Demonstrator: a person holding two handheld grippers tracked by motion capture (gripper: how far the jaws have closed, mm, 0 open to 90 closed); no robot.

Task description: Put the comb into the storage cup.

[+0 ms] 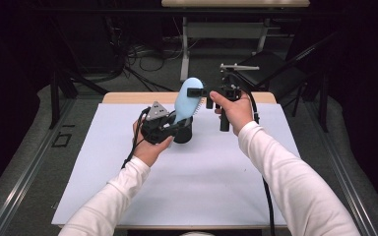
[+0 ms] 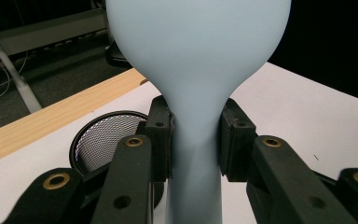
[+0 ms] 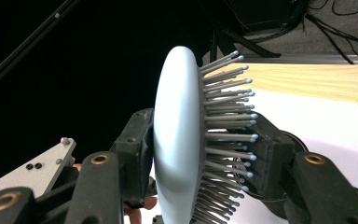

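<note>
So the left gripper is clamped on the neck of the light blue hairbrush, right where the handle narrows below the paddle head. In the left gripper view both pads sit flush on that waist, no gap at all. The brush stands roughly upright above the jaws, its head tilted away from the person, held up off the white sheet.

Handling guess: it's a plastic paddle brush, so light and stiff, but that smooth rounded handle looks slick. The neck is the smart spot, since the flare above and below keeps it from sliding through. The head is trickier: one side smooth and domed, the other all bristles that will flex under a pad.

That's where the right gripper is. Its jaws are spread about as wide as the head is thick and straddle it, one pad against the smooth back, the other at the bristle tips. I can't tell if it's actually squeezing yet.

View differences: the left gripper view has the black mesh cup just behind the left jaw, plus the brush's plain back. The right gripper view gives the bristles edge-on. The high view gives both hands together.
</note>
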